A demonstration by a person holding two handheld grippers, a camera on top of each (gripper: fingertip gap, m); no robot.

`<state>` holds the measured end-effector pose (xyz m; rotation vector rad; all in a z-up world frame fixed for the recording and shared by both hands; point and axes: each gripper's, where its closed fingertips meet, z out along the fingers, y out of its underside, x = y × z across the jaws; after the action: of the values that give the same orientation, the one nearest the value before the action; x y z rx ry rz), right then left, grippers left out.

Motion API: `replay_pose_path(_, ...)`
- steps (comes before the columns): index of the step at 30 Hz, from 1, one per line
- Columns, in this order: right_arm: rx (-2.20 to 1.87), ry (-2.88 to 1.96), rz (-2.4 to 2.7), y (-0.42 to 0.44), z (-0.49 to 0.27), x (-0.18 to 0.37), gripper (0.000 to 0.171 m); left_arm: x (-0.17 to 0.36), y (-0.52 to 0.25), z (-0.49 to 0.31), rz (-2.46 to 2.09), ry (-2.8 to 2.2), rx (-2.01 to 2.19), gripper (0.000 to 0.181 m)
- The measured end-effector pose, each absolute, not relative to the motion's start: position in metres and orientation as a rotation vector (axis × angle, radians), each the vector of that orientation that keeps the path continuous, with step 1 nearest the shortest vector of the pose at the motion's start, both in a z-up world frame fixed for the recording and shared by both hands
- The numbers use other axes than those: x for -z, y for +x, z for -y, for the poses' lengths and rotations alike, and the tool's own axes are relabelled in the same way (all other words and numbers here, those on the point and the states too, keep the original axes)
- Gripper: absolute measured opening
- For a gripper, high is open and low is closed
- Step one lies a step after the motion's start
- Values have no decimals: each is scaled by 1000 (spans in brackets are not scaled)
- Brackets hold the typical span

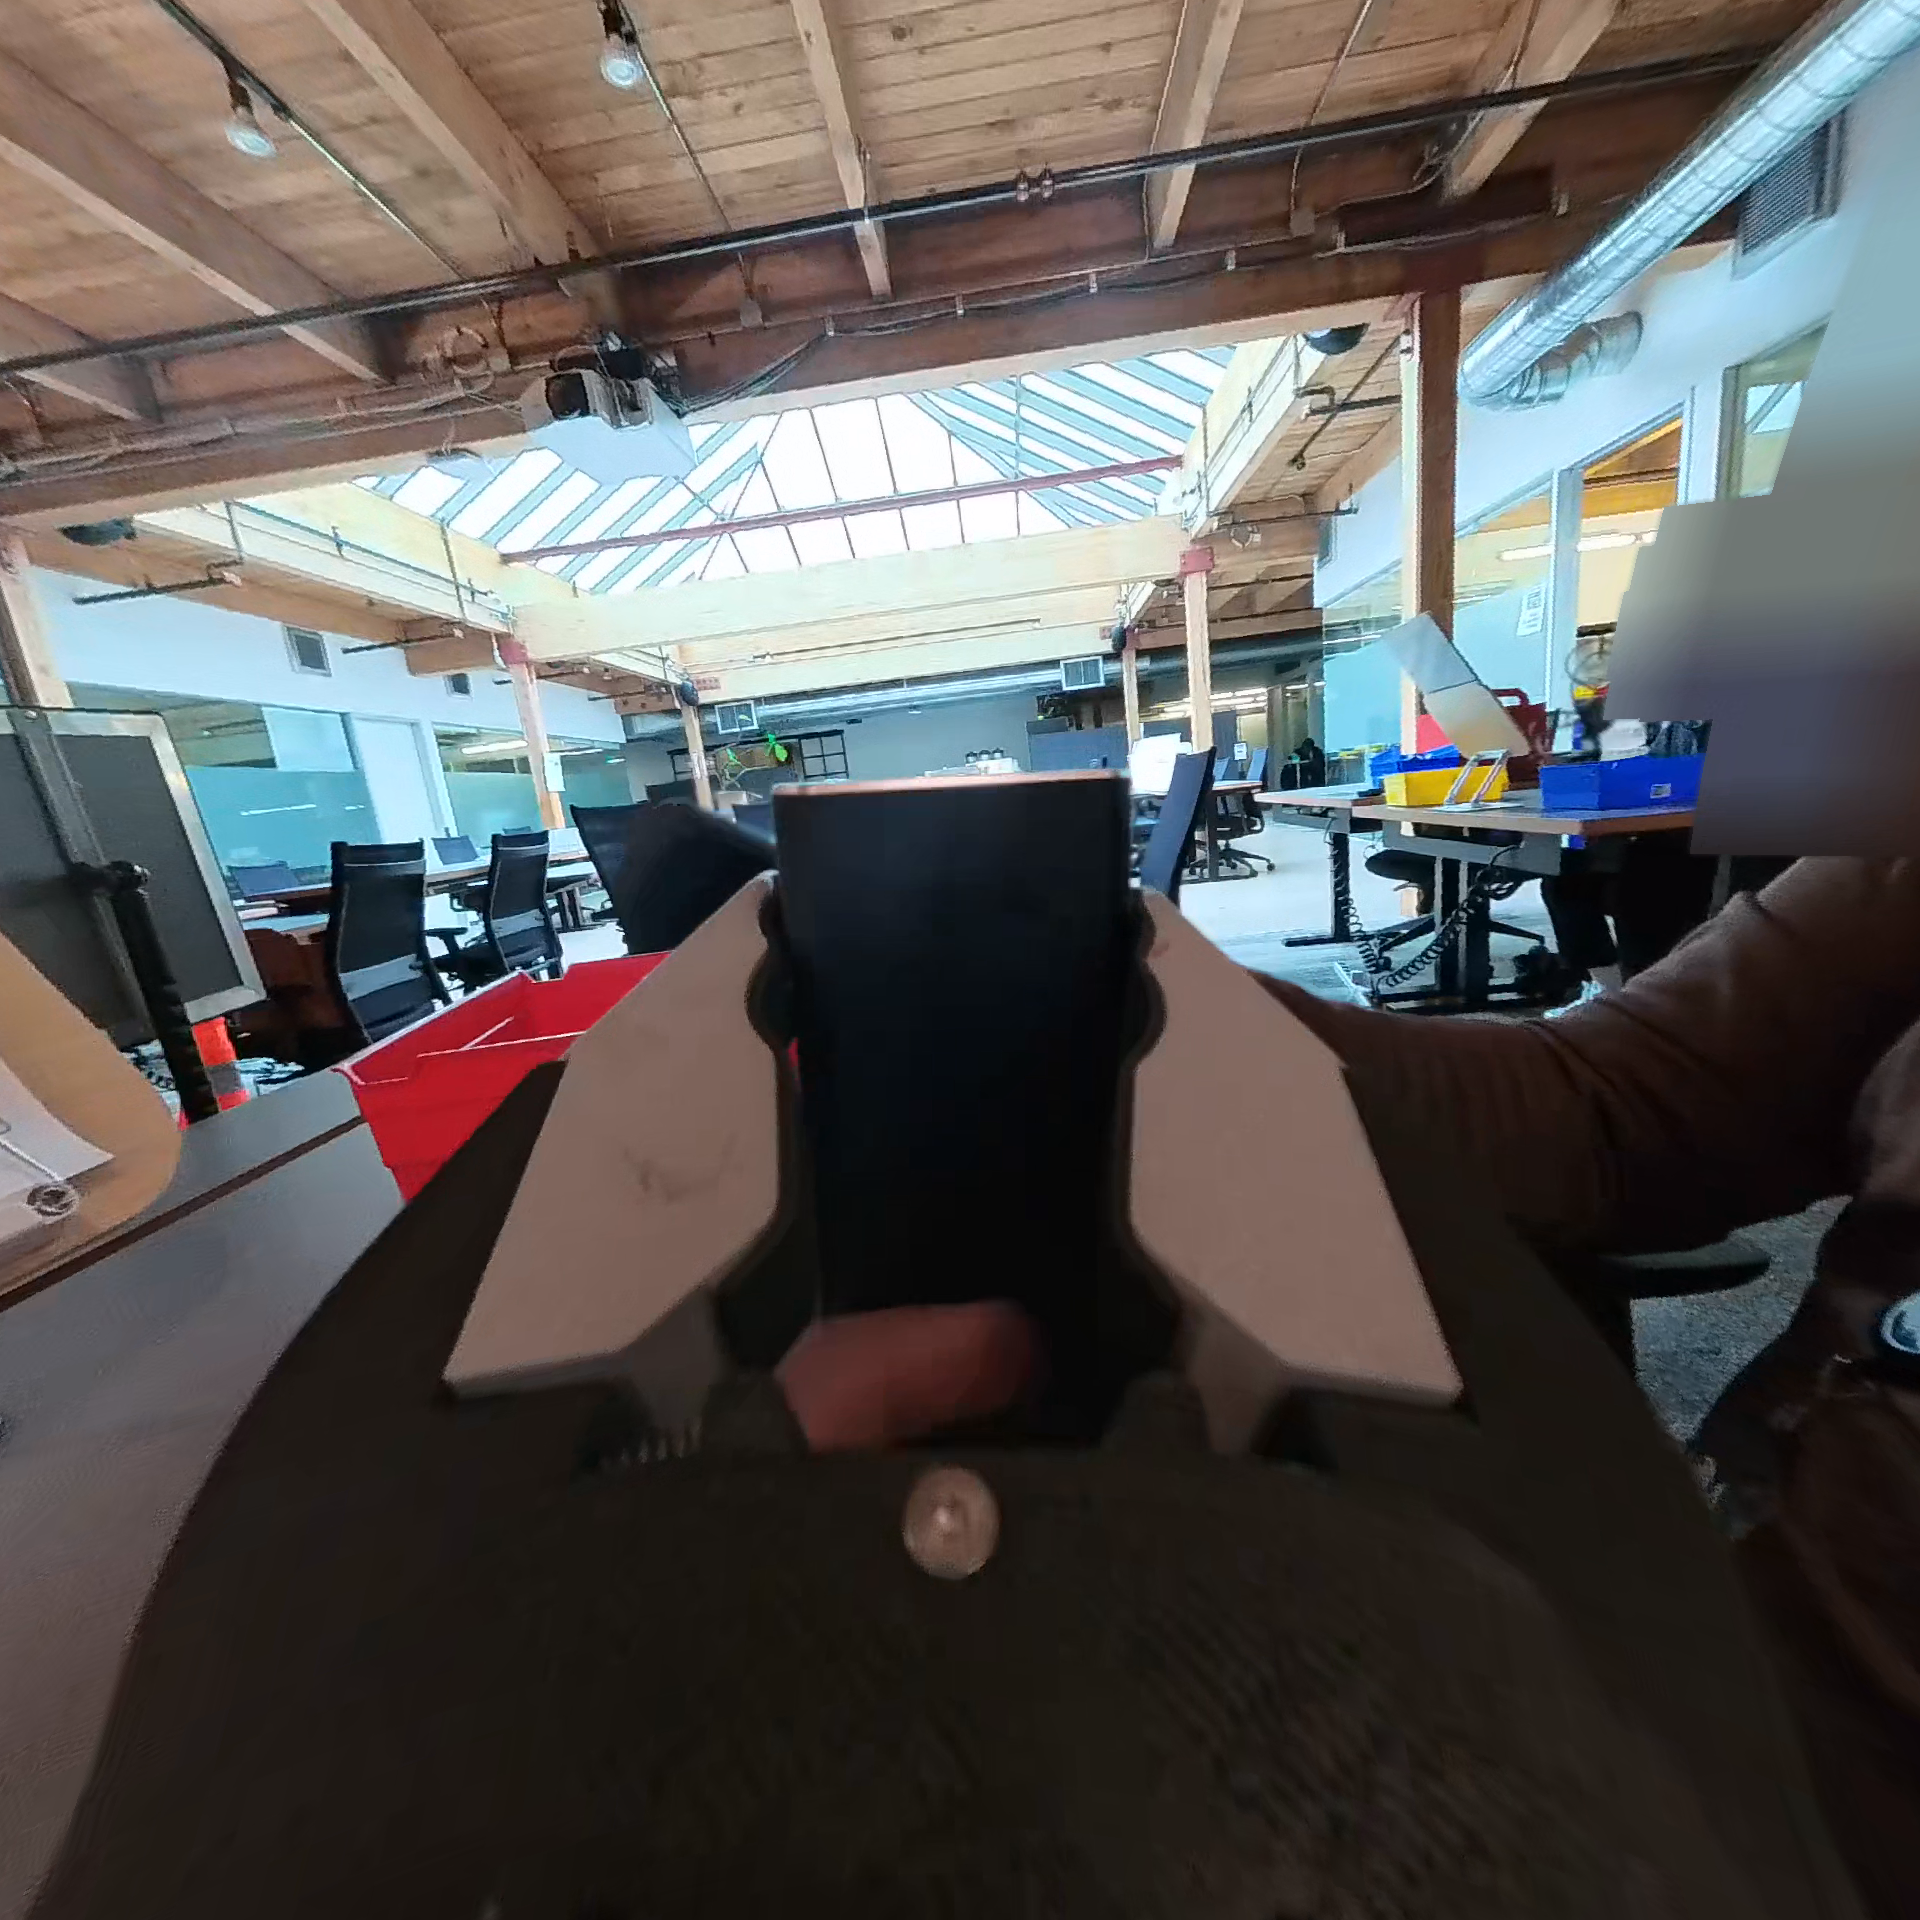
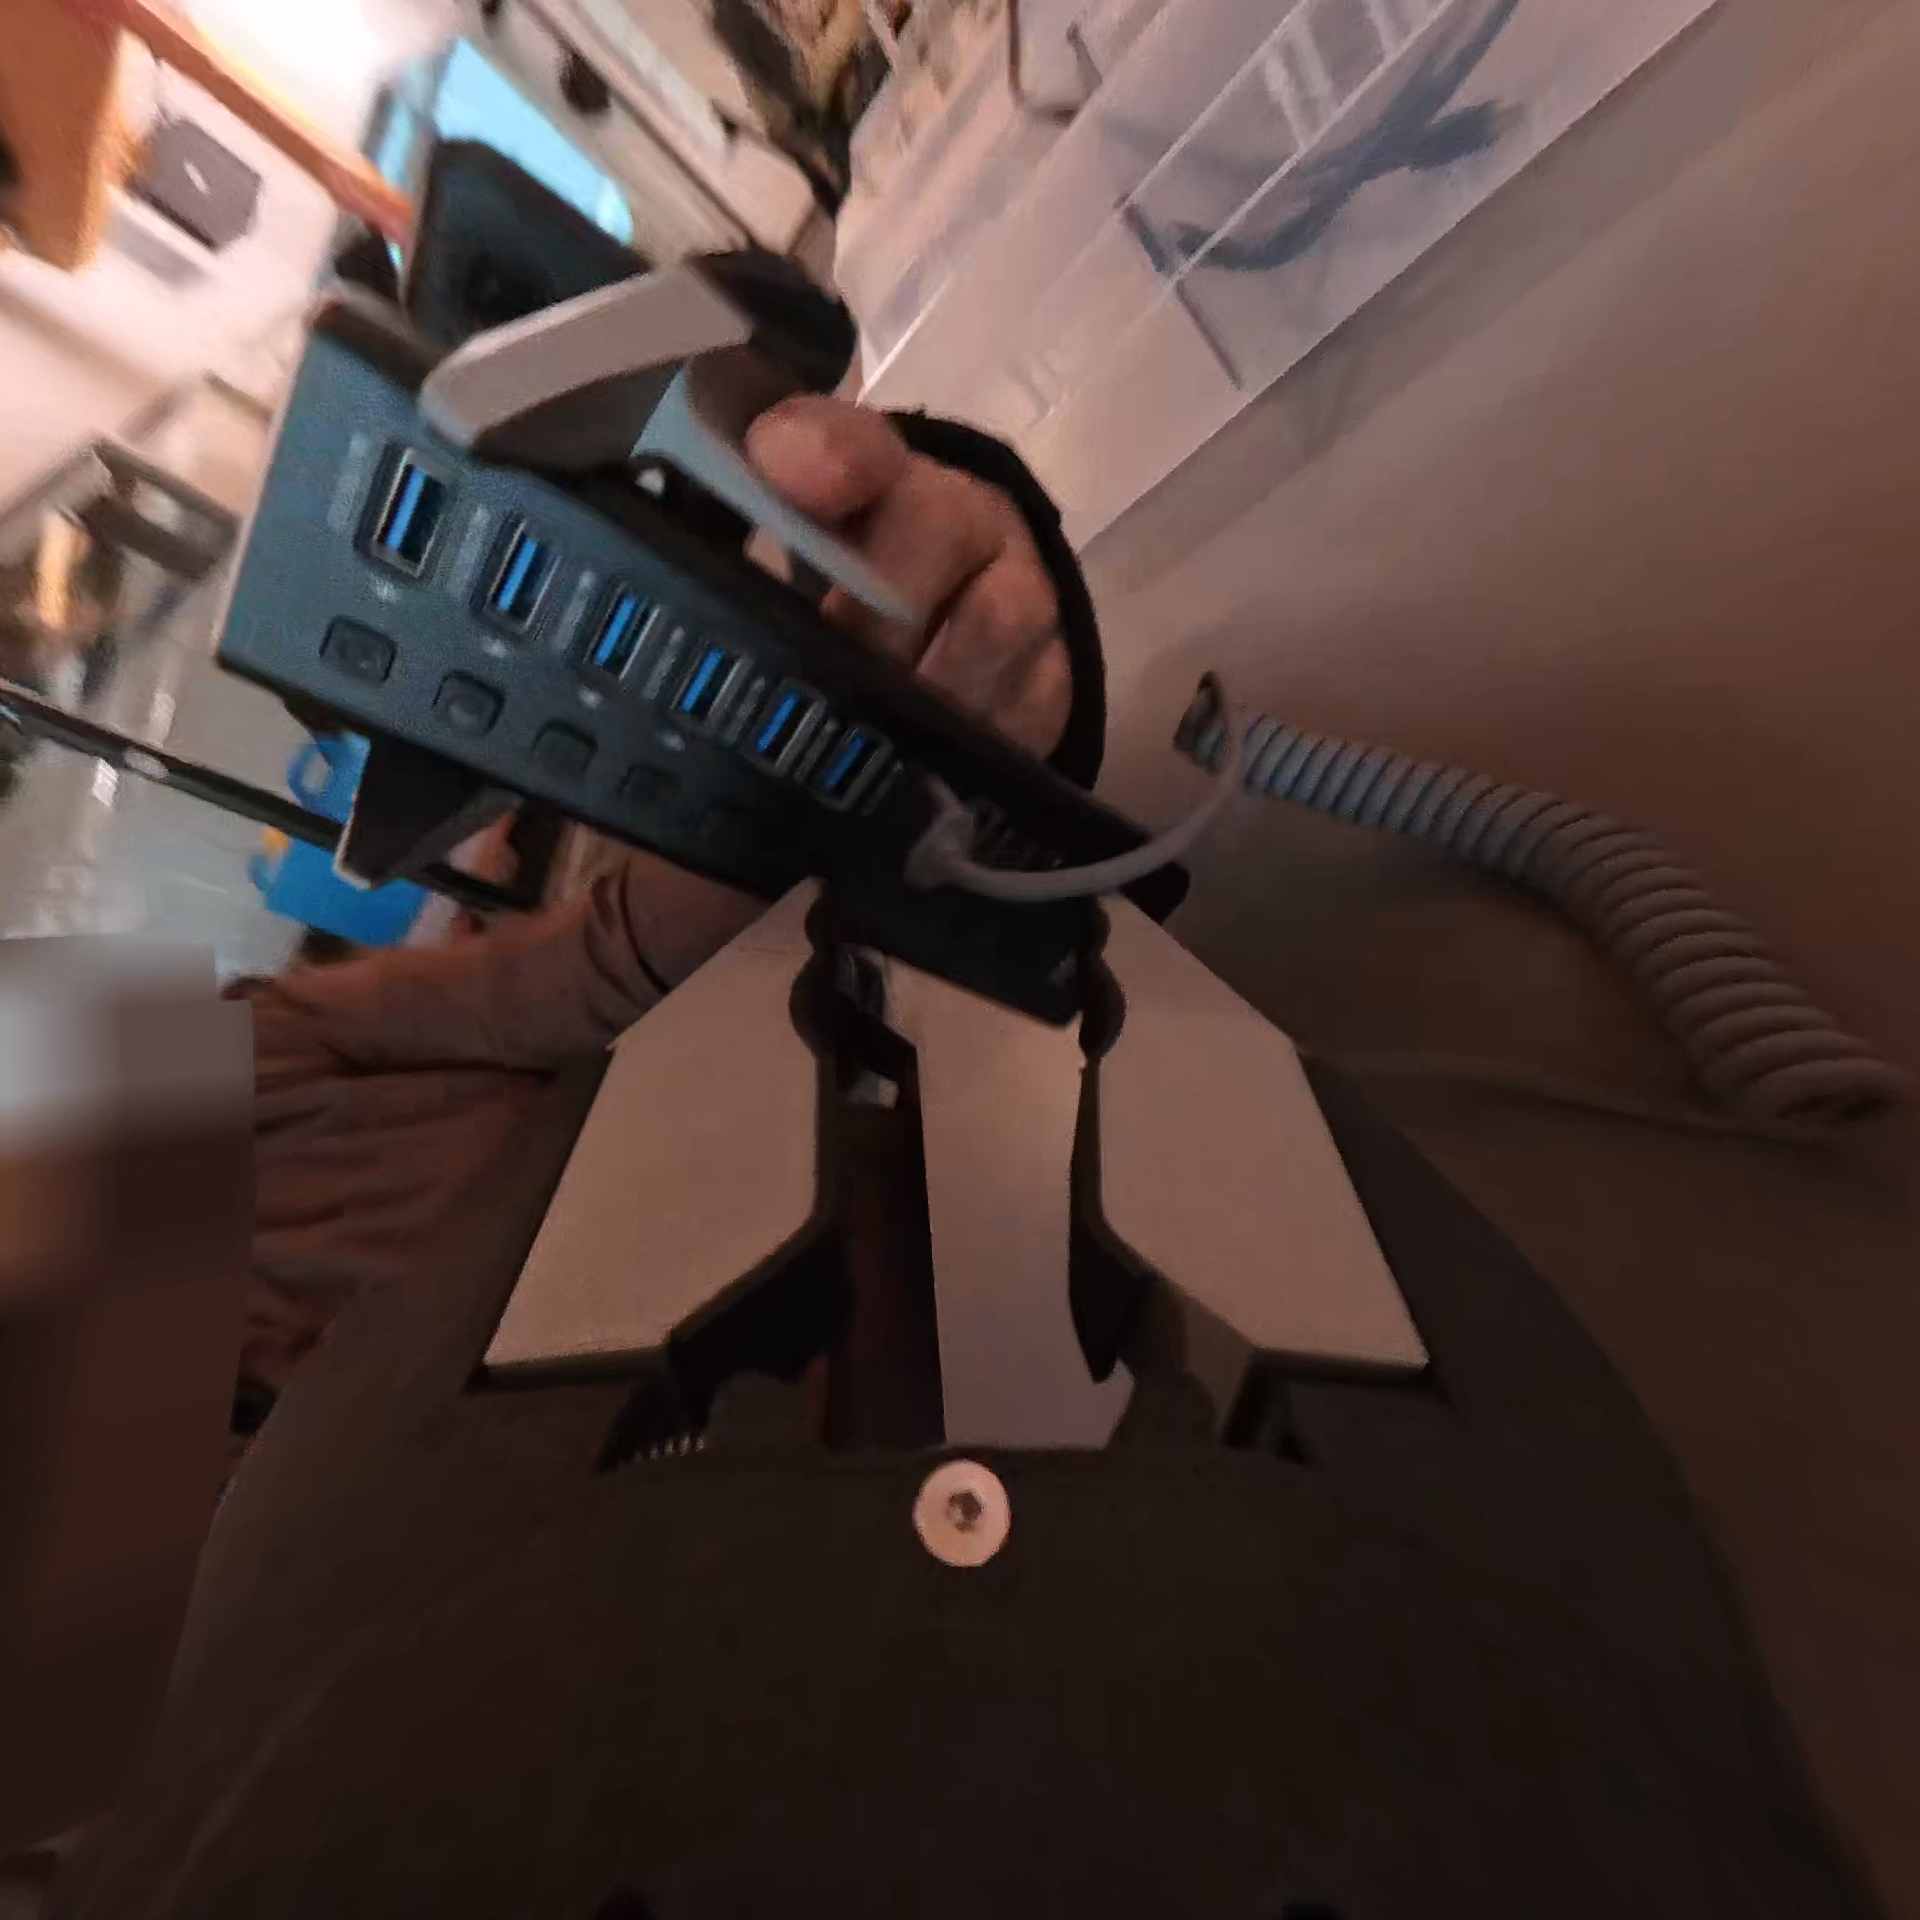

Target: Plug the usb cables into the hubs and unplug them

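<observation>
While held aloft above the dark desk (image 1: 156, 1299), the black hub (image 1: 951, 1039) sits clamped end-on in the left claw (image 1: 951, 935), blue ports in a row; right claw (image 2: 961, 997) nearly together, contents unclear; grey coiled cable (image 2: 1558, 883) plugged into the hub's near end.

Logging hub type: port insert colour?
Blue inserts in the hub; right wrist view shows them best.

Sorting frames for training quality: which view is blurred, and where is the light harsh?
Right wrist view: motion-smeared, though the dark multi-port USB hub with blue sockets stays readable. Left wrist view: sharp, wide-angle bending; the skylight is bright, leaving the hub's black back featureless.
</observation>
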<state>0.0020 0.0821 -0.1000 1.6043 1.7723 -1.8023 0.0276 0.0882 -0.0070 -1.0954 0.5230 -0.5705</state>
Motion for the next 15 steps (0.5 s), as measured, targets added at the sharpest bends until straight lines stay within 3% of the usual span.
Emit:
replay_pose_path(4, 1934, 1591, -1587, -8, -91, 93, 43, 13, 33, -92, -554, -1120, 534, 63)
replay_pose_path(7, 1991, 1569, -1558, -10, -93, 91, 21, 20, 37, -97, -577, -1149, 481, 63)
replay_pose_path(12, 2127, 1716, -1649, -16, -117, 79, 1, 24, 28, -107, -531, -1189, 379, 62)
replay_pose_path(15, 2241, 1757, -1663, -13, -132, 62, 0, 28, 26, -112, -520, -1209, 324, 62)
